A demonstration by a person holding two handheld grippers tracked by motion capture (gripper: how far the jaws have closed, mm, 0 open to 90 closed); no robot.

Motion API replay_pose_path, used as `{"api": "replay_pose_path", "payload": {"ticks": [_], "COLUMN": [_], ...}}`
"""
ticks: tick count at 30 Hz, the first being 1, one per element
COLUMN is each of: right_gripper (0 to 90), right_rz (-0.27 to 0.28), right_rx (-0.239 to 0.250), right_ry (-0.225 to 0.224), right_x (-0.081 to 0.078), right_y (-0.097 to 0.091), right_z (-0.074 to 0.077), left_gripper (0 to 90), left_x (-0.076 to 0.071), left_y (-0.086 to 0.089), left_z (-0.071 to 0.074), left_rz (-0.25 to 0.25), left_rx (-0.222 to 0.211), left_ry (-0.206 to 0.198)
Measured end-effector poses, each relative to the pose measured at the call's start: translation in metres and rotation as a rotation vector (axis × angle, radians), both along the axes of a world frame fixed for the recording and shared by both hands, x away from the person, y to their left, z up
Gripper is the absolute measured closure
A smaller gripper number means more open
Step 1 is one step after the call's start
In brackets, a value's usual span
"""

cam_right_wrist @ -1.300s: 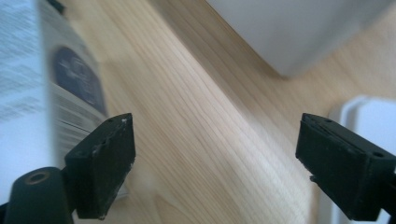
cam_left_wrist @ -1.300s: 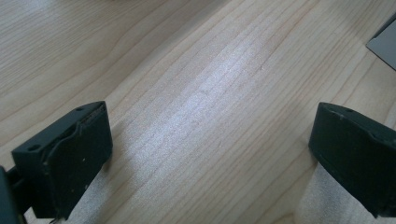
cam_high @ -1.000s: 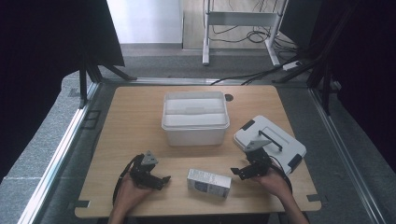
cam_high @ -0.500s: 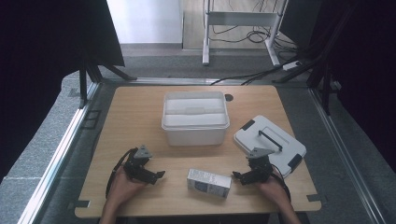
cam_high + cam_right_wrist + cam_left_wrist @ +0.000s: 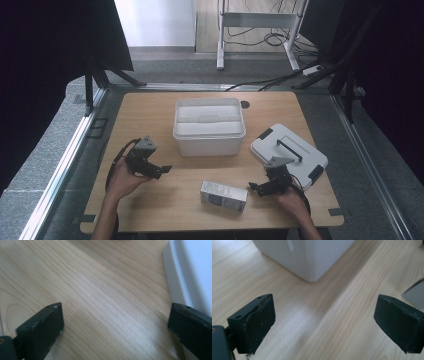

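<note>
Pale wood table (image 5: 150, 115), nothing picked up yet. Landmark: small carton (image 5: 223, 196) lying flat at the near edge. Right gripper (image 5: 256, 188) just right of it, jaws spread wide, empty. Left gripper (image 5: 162, 170) well to the carton's left, jaws also wide, empty. Beyond the carton: open white bin (image 5: 209, 126). Its lid (image 5: 289, 155) lies flat, right of and beyond the carton. My read: carton still to grab; bin not closed.
</note>
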State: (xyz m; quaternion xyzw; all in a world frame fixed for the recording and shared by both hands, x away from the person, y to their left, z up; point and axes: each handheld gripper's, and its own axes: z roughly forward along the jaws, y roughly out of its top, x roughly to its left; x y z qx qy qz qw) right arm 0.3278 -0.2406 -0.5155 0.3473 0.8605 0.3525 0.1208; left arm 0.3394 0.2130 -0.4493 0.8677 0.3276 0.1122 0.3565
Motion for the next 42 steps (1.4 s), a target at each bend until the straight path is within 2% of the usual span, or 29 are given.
{"api": "replay_pose_path", "payload": {"ticks": [1, 2, 3, 5, 8, 10, 11, 13, 14, 15, 19, 21, 22, 23, 27, 33, 37, 42], "right_gripper": [2.0, 2.1, 2.1, 2.2, 2.8, 2.9, 2.9, 2.9, 2.9, 2.9, 4.0, 5.7, 12.3, 12.4, 13.4, 14.6, 14.3, 14.3], "right_rz": [0.0, 0.014, 0.014, 0.025, 0.049, 0.067, 0.067, 0.08, 0.085, 0.085, 0.088, 0.091, 0.112, 0.128, 0.111, 0.12, 0.146, 0.161], "right_rx": [0.0, 0.002, 0.002, 0.021, 0.035, 0.049, 0.049, 0.07, 0.075, 0.075, 0.074, 0.075, 0.094, 0.108, 0.098, 0.119, 0.124, 0.126], "right_ry": [0.0, -0.008, -0.008, -0.023, -0.046, -0.053, -0.053, -0.054, -0.057, -0.057, -0.063, -0.062, -0.042, -0.028, -0.032, -0.007, 0.003, 0.003], "right_x": [0.0, 0.005, 0.005, 0.013, 0.028, 0.044, 0.044, 0.059, 0.064, 0.064, 0.084, 0.088, 0.093, 0.094, 0.093, 0.086, 0.07, 0.057], "right_y": [0.0, 0.003, 0.003, 0.008, 0.019, 0.029, 0.029, 0.039, 0.042, 0.042, 0.054, 0.055, 0.058, 0.058, 0.06, 0.055, 0.052, 0.051], "right_z": [0.0, 0.006, 0.006, 0.016, 0.031, 0.044, 0.044, 0.052, 0.054, 0.054, 0.06, 0.06, 0.059, 0.058, 0.058, 0.059, 0.06, 0.06], "left_gripper": [3.8, 3.7, 3.8, 3.8, 3.8, 3.8, 3.8, 3.8, 3.9, 4.1, 4.6, 4.7, 3.3, 3.5, 4.0, 2.9, 1.8, 1.7], "left_x": [0.004, 0.012, 0.012, 0.022, 0.034, 0.04, 0.044, 0.051, 0.056, 0.056, 0.064, 0.065, 0.065, 0.064, 0.061, 0.052, 0.04, 0.029], "left_y": [-0.002, -0.007, -0.007, -0.015, -0.026, -0.032, -0.035, -0.04, -0.044, -0.044, -0.052, -0.055, -0.056, -0.058, -0.058, -0.061, -0.061, -0.06], "left_z": [0.002, 0.005, 0.005, 0.007, 0.01, 0.011, 0.011, 0.012, 0.011, 0.011, 0.008, 0.007, 0.007, 0.006, 0.007, 0.007, 0.008, 0.009], "left_rz": [-0.002, -0.002, -0.002, -0.013, -0.02, -0.026, -0.025, -0.021, -0.016, -0.016, -0.018, -0.019, -0.018, -0.018, -0.029, -0.048, -0.061, -0.075], "left_rx": [-0.006, -0.014, -0.014, -0.02, 0.001, 0.016, 0.021, 0.025, 0.029, 0.029, 0.023, 0.019, 0.028, 0.032, 0.028, 0.047, 0.062, 0.055], "left_ry": [0.001, 0.002, 0.002, 0.003, 0.001, -0.001, -0.002, 0.007, 0.01, 0.01, 0.023, 0.022, 0.02, 0.014, 0.022, 0.021, 0.021, 0.03]}}
